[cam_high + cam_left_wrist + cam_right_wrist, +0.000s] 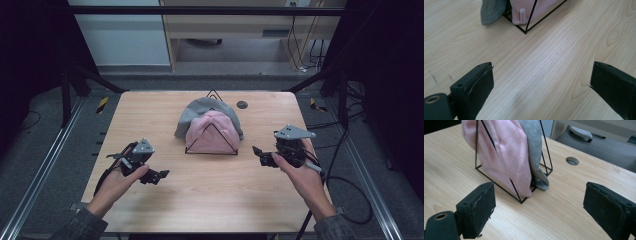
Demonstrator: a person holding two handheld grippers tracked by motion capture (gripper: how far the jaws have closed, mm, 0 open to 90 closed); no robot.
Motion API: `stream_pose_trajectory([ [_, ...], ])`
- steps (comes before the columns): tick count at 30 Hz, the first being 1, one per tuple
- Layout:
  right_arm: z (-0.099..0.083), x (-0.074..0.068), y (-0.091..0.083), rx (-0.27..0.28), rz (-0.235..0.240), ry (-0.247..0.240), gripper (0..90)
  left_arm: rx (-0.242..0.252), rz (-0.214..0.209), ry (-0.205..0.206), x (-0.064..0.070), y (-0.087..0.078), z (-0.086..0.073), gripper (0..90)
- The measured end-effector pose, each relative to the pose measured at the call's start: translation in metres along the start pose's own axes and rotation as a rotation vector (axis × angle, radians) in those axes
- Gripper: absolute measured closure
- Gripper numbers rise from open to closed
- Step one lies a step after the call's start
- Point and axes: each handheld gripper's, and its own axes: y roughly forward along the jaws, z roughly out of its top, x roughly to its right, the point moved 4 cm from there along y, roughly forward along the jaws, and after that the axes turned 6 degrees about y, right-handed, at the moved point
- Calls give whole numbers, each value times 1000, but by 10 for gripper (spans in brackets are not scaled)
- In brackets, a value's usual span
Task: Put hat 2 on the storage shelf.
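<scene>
A pink knit hat (pixel 212 132) (pixel 504 155) (pixel 524 10) and a grey hat (pixel 200 110) (pixel 534 147) (pixel 491 11) hang over a black wire triangular stand (pixel 212 142) (pixel 499 187) (pixel 530 25) at the table's middle. The grey hat lies behind the pink one. My left gripper (pixel 161 175) (pixel 541 82) hovers open over bare wood, to the front left of the stand. At the stand's right, my right gripper (pixel 257 151) (pixel 539 207) is open and points toward the hats. Nothing is between either pair of jaws.
The wooden table (pixel 210 200) has a round cable hole (pixel 242 104) (pixel 572 160) at its back right. Black frame struts (pixel 80 80) stand at both back corners. Cables (pixel 350 195) trail off the right edge to the floor.
</scene>
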Motion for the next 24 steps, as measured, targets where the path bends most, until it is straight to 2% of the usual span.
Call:
stream_pose_trajectory([
  [9,-22,1,5,-20,-3,8,114,-18,-7,-17,-2,7,-13,46],
  [17,-47,5,13,-61,-8,26,115,-41,-11,-33,-5,15,-25,48],
  [22,-61,7,18,-83,-7,39,115,-64,-2,-22,-7,20,-31,50],
  [24,-67,8,21,-95,-6,45,115,-73,1,-30,-9,22,-34,50],
])
